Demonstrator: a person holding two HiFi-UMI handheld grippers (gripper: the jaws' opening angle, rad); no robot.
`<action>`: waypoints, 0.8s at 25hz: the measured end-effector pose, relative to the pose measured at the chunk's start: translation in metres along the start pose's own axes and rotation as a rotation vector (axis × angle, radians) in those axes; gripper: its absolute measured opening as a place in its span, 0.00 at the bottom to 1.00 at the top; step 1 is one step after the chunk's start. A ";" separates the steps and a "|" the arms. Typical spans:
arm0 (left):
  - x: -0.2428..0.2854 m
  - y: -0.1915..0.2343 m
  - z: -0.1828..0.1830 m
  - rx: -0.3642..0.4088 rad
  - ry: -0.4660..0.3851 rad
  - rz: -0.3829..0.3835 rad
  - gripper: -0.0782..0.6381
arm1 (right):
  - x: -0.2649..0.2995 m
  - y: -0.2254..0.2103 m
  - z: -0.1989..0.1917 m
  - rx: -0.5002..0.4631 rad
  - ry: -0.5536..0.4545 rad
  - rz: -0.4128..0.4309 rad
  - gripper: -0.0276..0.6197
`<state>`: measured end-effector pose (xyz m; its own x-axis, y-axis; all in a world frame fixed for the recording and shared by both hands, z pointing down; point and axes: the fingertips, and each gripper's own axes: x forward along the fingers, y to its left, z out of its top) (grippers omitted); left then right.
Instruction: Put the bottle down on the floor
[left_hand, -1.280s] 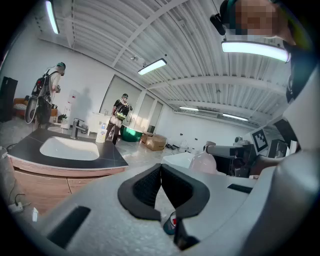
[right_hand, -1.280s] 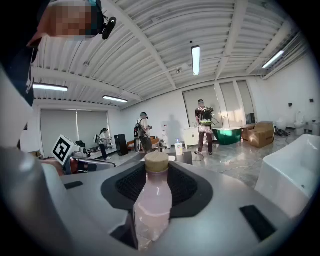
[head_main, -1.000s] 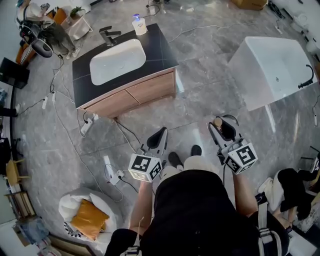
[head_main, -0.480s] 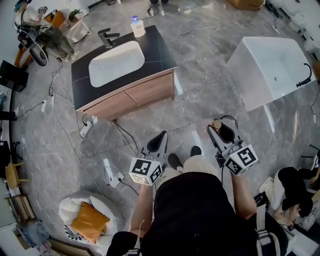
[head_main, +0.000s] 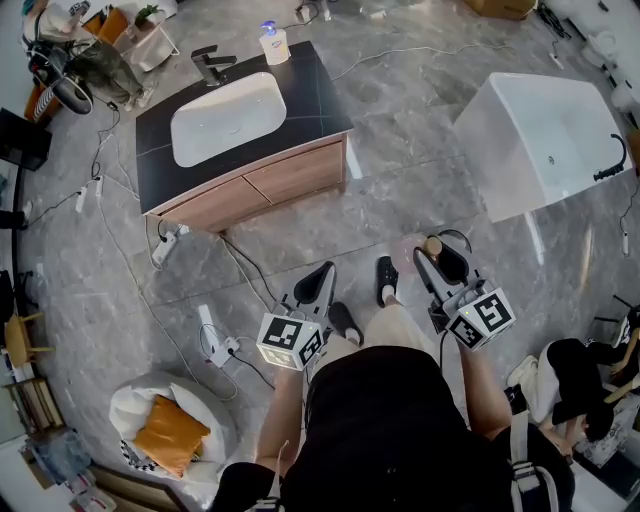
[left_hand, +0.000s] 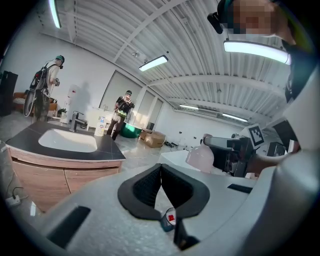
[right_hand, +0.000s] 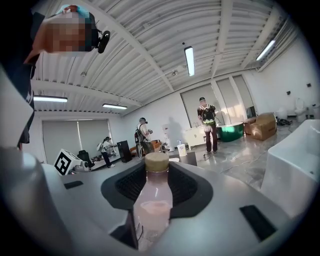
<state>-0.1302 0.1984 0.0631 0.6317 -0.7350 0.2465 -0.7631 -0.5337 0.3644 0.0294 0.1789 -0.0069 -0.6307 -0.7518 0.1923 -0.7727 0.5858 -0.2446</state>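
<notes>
Carrying the bottle (right_hand: 153, 200) at about waist height, the person stands on the grey tiled floor (head_main: 400, 190) between a sink cabinet (head_main: 250, 185) and a white bathtub (head_main: 540, 140). The right gripper (head_main: 446, 262) has its jaws closed on the bottle's clear body, which holds a pale pink liquid; the tan cap points away from the handle, along the jaws. The left gripper (head_main: 316, 282) is beside it, well apart from the bottle, with its black pads (left_hand: 142, 187) pressed together and nothing between them. The bottle is thus well above the floor, just ahead of the person's dark shoes (head_main: 387, 280), and the lowering appears not yet begun: the step in hand is judged to be the carry to a setting-down spot. The next move would call for bringing the right gripper down over bare tile clear of the feet and the loose cables (head_main: 250, 270), turning the bottle so that its base meets the floor flat, and only then parting the jaws. No brand or label can be read on the bottle. Each gripper bears a cube (head_main: 483, 317) with black-and-white square markers, which carry patterns and no words; the print on the soap dispenser (head_main: 274, 45) by the basin is too small to read.
</notes>
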 end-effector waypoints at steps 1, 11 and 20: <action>0.006 0.001 0.002 0.003 0.001 0.002 0.14 | 0.004 -0.006 0.002 -0.004 -0.002 0.005 0.26; 0.084 0.002 0.016 -0.013 0.013 0.062 0.14 | 0.043 -0.069 0.001 -0.097 0.063 0.104 0.26; 0.177 -0.001 0.014 -0.049 0.029 0.110 0.14 | 0.082 -0.148 -0.025 -0.129 0.121 0.167 0.26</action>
<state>-0.0197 0.0631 0.0941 0.5490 -0.7750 0.3128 -0.8207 -0.4292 0.3771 0.0906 0.0382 0.0686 -0.7486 -0.6039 0.2736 -0.6547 0.7387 -0.1607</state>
